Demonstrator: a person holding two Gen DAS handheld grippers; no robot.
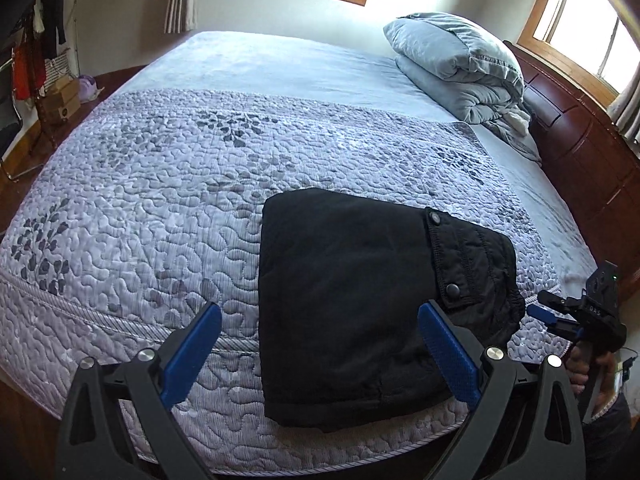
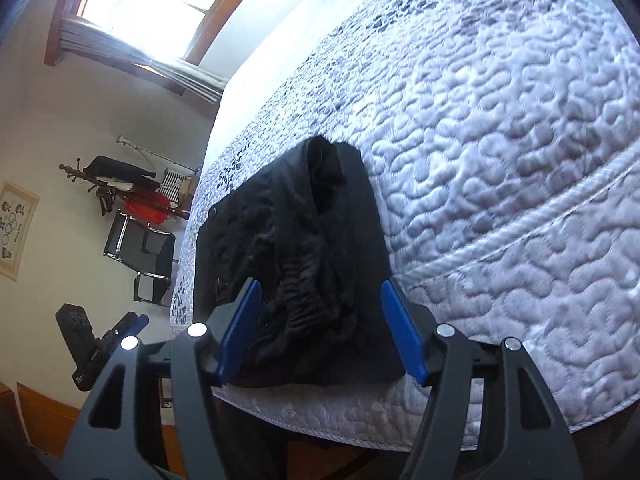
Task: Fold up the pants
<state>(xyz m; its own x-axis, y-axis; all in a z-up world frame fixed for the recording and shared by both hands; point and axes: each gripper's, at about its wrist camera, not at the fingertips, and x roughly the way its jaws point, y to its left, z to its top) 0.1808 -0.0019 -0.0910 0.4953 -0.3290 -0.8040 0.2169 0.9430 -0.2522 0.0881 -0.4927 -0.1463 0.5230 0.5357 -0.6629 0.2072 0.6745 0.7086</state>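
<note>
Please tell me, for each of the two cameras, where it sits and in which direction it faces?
Left wrist: on the left gripper, facing across the bed toward the pillows; own open fingers and the right gripper show.
Right wrist: on the right gripper, rolled sideways, facing the pants' waistband; open fingers show.
Shared: pants, bed.

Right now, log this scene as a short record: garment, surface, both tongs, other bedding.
garment: black pants, folded into a compact block, snap-button flap on top
surface: quilted bedspread, pants near its front edge
left tongs: open, holding nothing, one finger over the pants
right tongs: open, holding nothing, aimed at the bunched waistband end
other bedding: folded grey comforter at the far corner by the wooden headboard
fold status: looks finished
</note>
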